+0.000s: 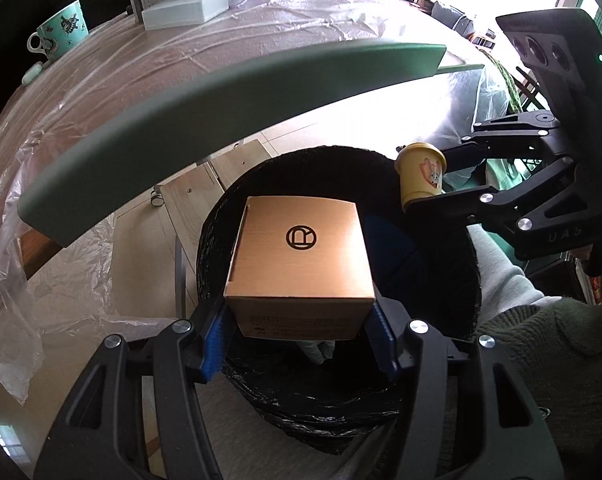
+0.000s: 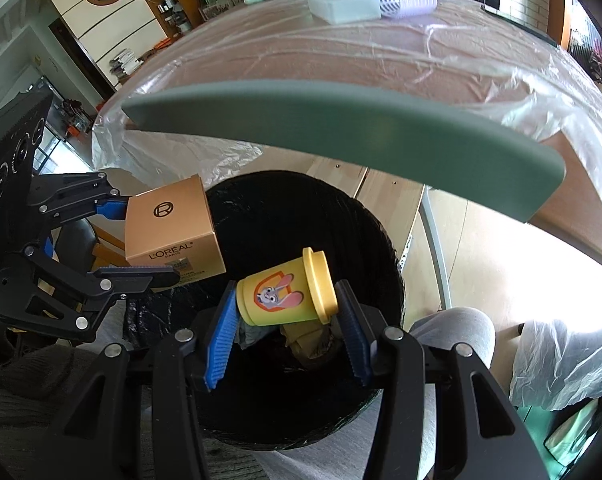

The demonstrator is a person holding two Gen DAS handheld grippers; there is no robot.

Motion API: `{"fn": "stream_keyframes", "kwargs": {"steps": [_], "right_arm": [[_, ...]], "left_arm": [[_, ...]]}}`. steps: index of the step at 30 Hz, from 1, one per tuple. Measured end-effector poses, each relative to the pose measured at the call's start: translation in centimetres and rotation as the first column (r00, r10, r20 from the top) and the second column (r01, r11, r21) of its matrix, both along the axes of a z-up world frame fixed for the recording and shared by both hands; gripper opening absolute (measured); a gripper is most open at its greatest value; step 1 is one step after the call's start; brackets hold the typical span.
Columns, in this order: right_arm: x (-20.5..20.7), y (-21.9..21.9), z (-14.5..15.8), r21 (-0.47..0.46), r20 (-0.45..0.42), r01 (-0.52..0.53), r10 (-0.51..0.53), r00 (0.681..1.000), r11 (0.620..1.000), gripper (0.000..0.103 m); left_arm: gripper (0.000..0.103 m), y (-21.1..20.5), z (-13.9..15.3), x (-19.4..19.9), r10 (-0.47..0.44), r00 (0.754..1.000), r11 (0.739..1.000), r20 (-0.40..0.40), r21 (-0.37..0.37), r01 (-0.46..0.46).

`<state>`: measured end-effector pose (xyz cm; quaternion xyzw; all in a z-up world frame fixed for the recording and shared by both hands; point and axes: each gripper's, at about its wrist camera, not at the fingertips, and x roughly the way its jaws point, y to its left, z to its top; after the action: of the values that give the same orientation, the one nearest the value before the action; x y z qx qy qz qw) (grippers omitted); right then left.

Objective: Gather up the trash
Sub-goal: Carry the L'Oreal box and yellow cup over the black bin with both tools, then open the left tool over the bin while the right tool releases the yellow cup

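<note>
My left gripper is shut on a gold L'Oreal cardboard box and holds it over the black-lined trash bin. The box also shows in the right wrist view, with the left gripper around it. My right gripper is shut on a small yellow tub with a rabbit picture, lying sideways above the bin. The tub also shows in the left wrist view, held by the right gripper. Crumpled trash lies inside the bin.
A table under clear plastic sheeting stands behind the bin, with a grey-green edge strip. On it are a teal mug, a white box and hair rollers. A grey-trousered knee is beside the bin.
</note>
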<state>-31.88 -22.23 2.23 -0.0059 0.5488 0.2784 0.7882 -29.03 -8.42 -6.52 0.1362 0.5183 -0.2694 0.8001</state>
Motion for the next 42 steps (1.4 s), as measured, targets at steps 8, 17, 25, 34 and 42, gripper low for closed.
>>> {"fn": "stream_keyframes", "kwargs": {"steps": [8,17,25,34,42], "right_arm": [[0.0,0.2,-1.5,-0.027,-0.020,0.000,-0.001,1.000,1.000,0.048],[-0.2,0.7,-2.4,-0.076,-0.017,-0.010,0.008,1.000,0.997,0.048],[0.0,1.2,-2.2,-0.091,-0.013,-0.018,0.017,1.000,0.996,0.048],[0.1,1.0,-2.4,-0.091,-0.030,0.003,-0.006,1.000,0.996,0.055],[-0.6,-1.0,0.8,-0.053,0.008,0.039,-0.038,0.999,0.998,0.069]], "left_arm": [[0.059,-0.3,-1.3,0.5,-0.005,1.000,1.000,-0.019,0.029,0.005],[0.059,-0.7,-2.5,0.7,-0.017,1.000,0.997,-0.022,0.080,0.019],[0.059,-1.1,-2.7,0.8,-0.021,1.000,0.995,-0.016,0.096,0.022],[0.068,-1.4,-3.1,1.0,-0.031,0.999,0.996,-0.030,0.088,0.034],[0.083,0.1,0.2,0.4,-0.016,1.000,1.000,-0.016,0.025,0.016]]}}
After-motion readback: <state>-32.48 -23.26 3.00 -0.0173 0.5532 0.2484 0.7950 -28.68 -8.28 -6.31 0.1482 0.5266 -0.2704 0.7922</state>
